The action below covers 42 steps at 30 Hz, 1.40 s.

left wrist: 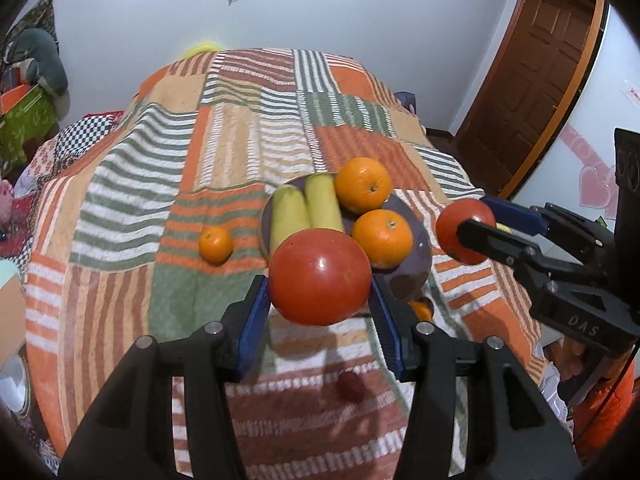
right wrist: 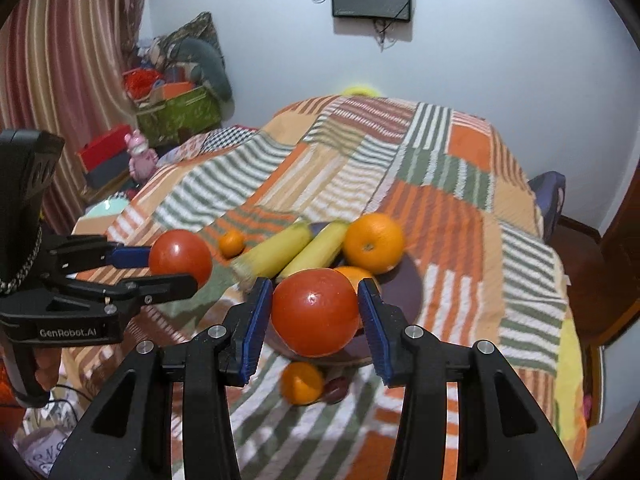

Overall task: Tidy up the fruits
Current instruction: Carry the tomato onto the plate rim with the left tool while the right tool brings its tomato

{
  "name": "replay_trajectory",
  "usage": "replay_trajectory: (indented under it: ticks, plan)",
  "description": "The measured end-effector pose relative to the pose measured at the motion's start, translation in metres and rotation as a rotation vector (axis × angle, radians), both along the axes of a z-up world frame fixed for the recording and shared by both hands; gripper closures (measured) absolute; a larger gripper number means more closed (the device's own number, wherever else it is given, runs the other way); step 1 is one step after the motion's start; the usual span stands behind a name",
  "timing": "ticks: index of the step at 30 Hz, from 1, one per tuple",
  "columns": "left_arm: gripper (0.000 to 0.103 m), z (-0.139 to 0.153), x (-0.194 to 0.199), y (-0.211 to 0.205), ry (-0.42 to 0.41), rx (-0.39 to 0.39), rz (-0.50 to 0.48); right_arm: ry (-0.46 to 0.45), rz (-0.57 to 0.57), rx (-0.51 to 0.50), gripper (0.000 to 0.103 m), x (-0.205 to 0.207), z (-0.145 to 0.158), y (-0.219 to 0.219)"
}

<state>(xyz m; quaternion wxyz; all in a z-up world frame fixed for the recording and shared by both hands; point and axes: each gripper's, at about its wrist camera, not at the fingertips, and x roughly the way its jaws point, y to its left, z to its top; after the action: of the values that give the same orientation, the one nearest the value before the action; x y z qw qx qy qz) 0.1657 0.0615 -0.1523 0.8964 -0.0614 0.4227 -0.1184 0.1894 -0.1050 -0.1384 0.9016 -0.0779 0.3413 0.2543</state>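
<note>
While both jaws pinch, left tomato centred between pads, right tomato likewise.

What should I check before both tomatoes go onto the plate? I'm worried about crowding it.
1. Left hand-held gripper grip on its tomato: ok, pads on both sides.
2. Right hand-held gripper grip on its tomato: ok, pads on both sides.
3. Bare space on the plate: ok for one tomato at the near edge; for two, cannot tell.
4. Bananas and two oranges settled on the plate: ok.
5. Grippers clear of each other: ok, apart.
6. Small orange gathered: not ok, lies on the blanket.
</note>
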Motion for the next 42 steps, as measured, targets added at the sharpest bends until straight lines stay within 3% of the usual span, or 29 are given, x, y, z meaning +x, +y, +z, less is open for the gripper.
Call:
replay_trajectory:
  ticks: [9,23,34,42]
  plan:
    - [0.053,-0.018,0.028,-0.029,0.049,0.016,-0.051,0.016,-0.055,0.007,0.062,0.025,-0.011,-0.027]
    - [0.053,-0.055,0.06,-0.05,0.151,0.054,-0.075,0.114,-0.088,0.003,0.062,0.075,-0.055,-0.038]
    - [0.053,-0.063,0.062,-0.052,0.173,0.065,-0.085,0.132,-0.067,0.0,0.061,0.085,-0.063,-0.031]
    - [0.053,-0.046,0.055,-0.05,0.13,0.063,-0.079,0.122,-0.065,-0.022,0.058,0.078,-0.055,-0.032]
